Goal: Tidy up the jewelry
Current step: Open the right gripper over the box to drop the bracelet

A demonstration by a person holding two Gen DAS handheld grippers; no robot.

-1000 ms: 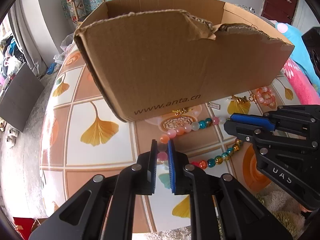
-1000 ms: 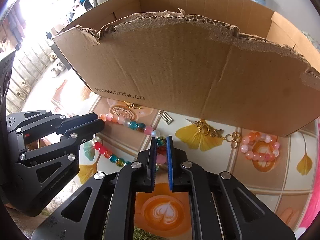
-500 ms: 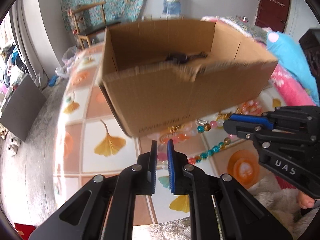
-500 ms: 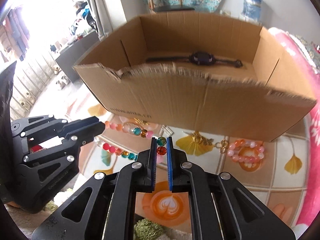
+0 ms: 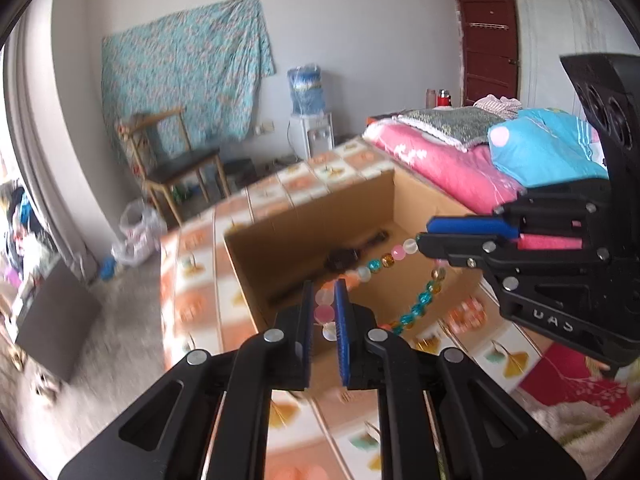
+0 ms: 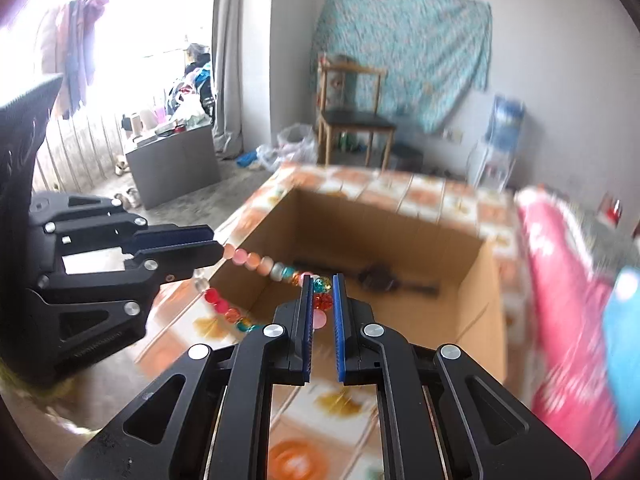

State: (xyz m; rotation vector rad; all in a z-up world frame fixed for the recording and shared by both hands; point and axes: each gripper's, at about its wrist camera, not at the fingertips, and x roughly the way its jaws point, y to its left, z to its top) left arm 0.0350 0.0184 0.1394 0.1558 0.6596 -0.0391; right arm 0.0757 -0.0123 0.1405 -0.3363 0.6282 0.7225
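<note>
Left gripper (image 5: pixel 323 312): jaws narrow, clamped on pale pink beads of the bead necklace (image 5: pixel 384 262). Right gripper (image 6: pixel 322 300): jaws narrow, clamped on red and teal beads of the same strand, which hangs between them above the cardboard box (image 6: pixel 472 300). Dark watch (image 6: pixel 380 278) lies inside, at 12 o'clock. Patterned table (image 5: pixel 192 304) beneath.

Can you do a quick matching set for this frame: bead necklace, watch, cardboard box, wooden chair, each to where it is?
Things:
1. bead necklace
2. watch
3. cardboard box
4. wooden chair

Places:
A. on the box floor
B. by the far wall
C. strung between both grippers
D. on the patterned table

Pairs: 1-C, 2-A, 3-D, 4-B
</note>
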